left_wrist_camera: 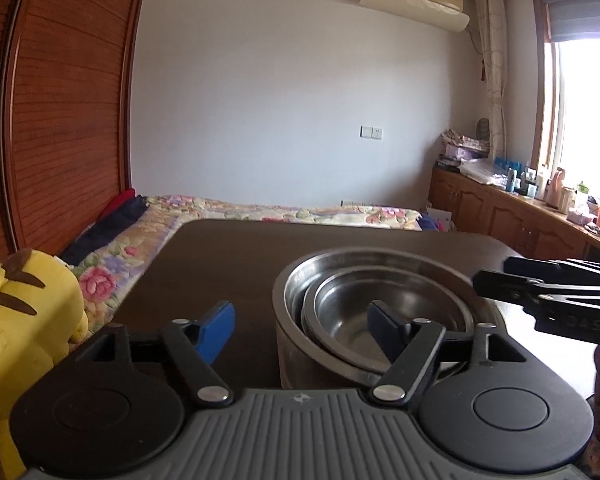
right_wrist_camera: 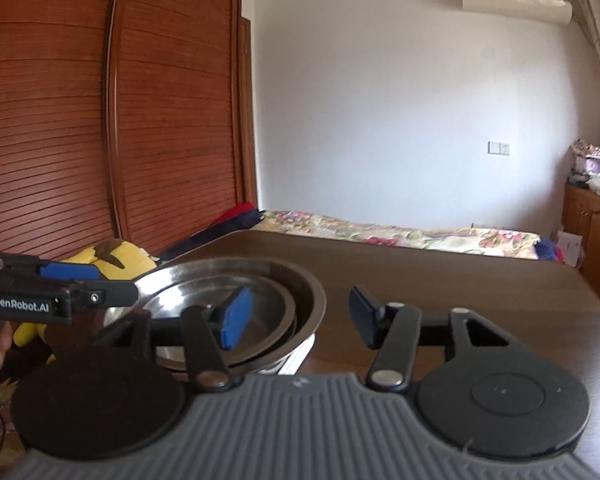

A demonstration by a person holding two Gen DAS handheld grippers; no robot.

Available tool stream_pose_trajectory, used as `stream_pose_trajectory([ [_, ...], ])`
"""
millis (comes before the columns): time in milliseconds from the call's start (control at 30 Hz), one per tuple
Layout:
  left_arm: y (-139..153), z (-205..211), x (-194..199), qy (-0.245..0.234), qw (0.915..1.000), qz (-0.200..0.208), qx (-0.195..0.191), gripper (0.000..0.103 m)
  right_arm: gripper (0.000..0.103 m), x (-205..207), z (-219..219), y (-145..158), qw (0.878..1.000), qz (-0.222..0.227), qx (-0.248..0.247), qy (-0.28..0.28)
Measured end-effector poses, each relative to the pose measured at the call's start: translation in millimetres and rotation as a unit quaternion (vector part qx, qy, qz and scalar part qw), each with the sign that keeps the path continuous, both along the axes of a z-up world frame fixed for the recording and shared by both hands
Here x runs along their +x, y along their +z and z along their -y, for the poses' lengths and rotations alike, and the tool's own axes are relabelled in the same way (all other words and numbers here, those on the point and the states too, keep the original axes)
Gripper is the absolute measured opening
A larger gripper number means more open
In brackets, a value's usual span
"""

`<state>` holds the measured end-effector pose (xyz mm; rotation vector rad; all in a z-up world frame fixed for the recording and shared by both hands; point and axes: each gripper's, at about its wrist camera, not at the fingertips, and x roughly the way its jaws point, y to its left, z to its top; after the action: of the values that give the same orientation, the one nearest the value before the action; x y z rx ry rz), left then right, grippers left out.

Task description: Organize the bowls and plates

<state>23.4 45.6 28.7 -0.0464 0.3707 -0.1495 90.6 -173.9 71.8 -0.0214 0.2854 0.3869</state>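
In the left wrist view, the left gripper [left_wrist_camera: 303,330] is hovering with its fingers spread wide, gripping nothing. The steel bowls [left_wrist_camera: 374,312] are sitting nested on the dark table [left_wrist_camera: 228,264], mouths facing up; being round, they are showing no long axis. The inner bowl is lying tilted.

In the right wrist view, the right gripper [right_wrist_camera: 300,318] is likewise standing spread and empty, the nested bowls [right_wrist_camera: 236,300] lying beneath its left finger.
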Motion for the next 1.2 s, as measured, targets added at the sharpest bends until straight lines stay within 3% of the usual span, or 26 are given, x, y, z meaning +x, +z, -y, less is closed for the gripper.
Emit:
stream_pose_trajectory([
  [233, 15.5, 4.7, -9.6, 0.003, 0.9998, 0.018, 0.009, 0.103, 0.069, -15.5, 13.1, 9.4, 0.999, 0.006, 0.001, -0.045],
  [300, 19.5, 7.0, -12.5, 0.004, 0.9996, 0.025, 0.012, 0.103, 0.081, -18.3, 17.4, 10.4, 0.998, 0.008, 0.002, -0.056],
  [533, 26.3, 23.9, -18.5, 0.019, 0.9984, 0.032, 0.043, 0.103, 0.096, -25.9, 29.4, 14.0, 0.996, 0.018, 0.007, -0.082],
  [567, 26.7, 25.7, -18.9, 0.018, 0.9983, 0.034, 0.045, 0.103, 0.102, -26.5, 30.3, 14.2, 0.996, 0.018, 0.007, -0.085],
  [800, 28.6, 40.1, -22.5, 0.021, 0.9971, 0.034, 0.065, 0.103, 0.103, -31.7, 30.8, 11.9, 0.993, 0.02, -0.011, -0.116],
  [1200, 17.9, 49.8, -27.6, 0.025, 0.9966, 0.029, 0.073, 0.103, 0.103, -31.4, 44.5, -0.4, 0.986, -0.006, -0.002, -0.166],
])
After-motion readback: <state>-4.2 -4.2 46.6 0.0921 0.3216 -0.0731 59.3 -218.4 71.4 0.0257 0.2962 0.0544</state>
